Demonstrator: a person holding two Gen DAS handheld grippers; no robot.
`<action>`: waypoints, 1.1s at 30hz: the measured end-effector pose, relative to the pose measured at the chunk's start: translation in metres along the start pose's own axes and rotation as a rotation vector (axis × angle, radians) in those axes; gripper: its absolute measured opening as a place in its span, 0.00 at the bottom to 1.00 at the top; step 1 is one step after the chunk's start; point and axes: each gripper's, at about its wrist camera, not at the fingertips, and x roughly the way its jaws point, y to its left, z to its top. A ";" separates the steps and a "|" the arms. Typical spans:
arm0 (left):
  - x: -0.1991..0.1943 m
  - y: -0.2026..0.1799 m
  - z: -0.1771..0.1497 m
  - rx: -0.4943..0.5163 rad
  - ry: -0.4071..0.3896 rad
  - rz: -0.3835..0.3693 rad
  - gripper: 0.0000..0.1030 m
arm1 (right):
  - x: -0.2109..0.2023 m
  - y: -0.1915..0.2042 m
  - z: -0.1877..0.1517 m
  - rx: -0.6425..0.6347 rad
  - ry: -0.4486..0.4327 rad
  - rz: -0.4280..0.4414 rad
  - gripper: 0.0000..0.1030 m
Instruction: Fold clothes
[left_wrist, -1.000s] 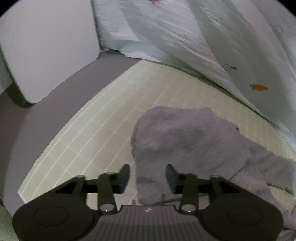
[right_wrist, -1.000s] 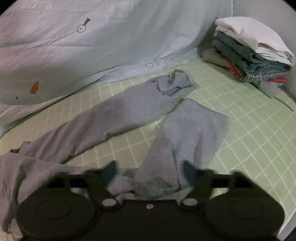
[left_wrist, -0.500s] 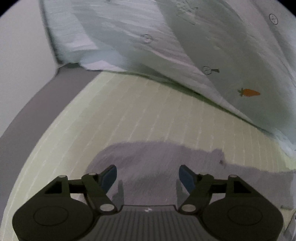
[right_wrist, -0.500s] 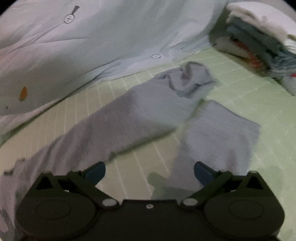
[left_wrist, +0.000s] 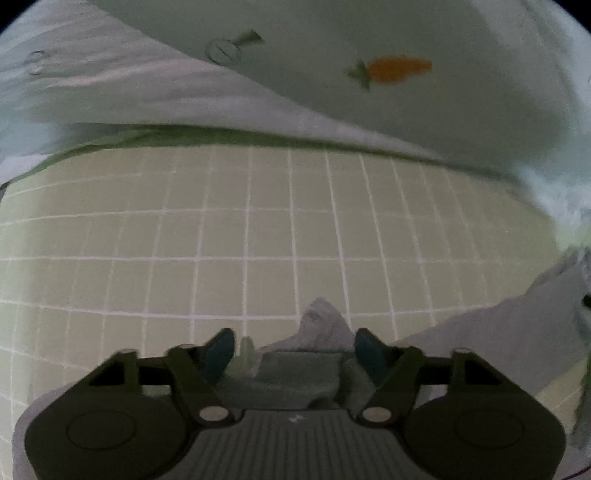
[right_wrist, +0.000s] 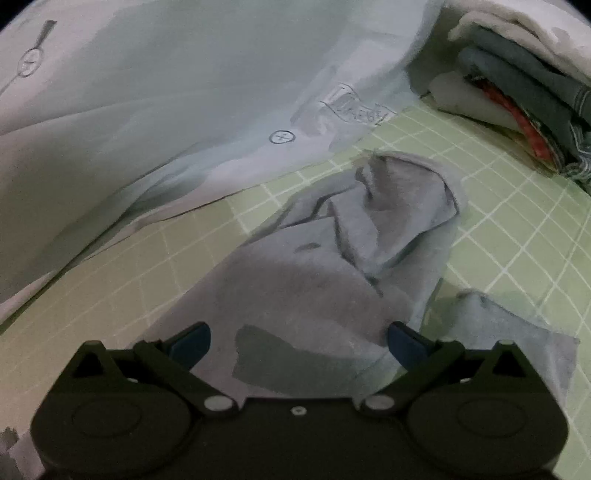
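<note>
A pale blue quilt (right_wrist: 155, 122), printed with small line drawings and an orange carrot (left_wrist: 397, 69), is bunched along the far edge of the green grid-checked sheet (left_wrist: 221, 236) and covers that whole side of it in both wrist views. The sheet lies flat beneath everything else.

On the sheet lies a pair of grey trousers (right_wrist: 306, 280), spread out unfolded. In the right wrist view one leg runs from the near edge away toward the quilt and ends in a rumpled, partly turned-over bunch just short of the quilt's hem; a second part of the cloth lies to the right of it, near the sheet's right side. In the left wrist view a corner of the same grey cloth (left_wrist: 317, 328) rises in a small peak at the near edge.

A stack of folded clothes (right_wrist: 524, 92), white on top with dark grey and red plaid layers under it, sits at the far right corner of the sheet, well apart from the trousers.

The left gripper (left_wrist: 293, 349) points steeply down with its jaws closing; the peaked cloth stands between the blue pads, which do not yet press it. The right gripper (right_wrist: 299, 341) hangs over the trouser leg with its jaws spread wide, holding nothing.
</note>
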 end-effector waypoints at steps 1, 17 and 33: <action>0.005 -0.003 0.000 0.005 0.012 0.002 0.29 | 0.000 -0.001 0.000 0.003 -0.003 0.000 1.00; -0.205 0.024 0.029 -0.149 -0.651 0.066 0.03 | -0.053 -0.023 -0.021 -0.052 -0.133 -0.038 1.00; -0.162 0.080 -0.116 -0.510 -0.362 0.120 0.64 | -0.072 -0.057 -0.079 -0.029 -0.054 -0.075 1.00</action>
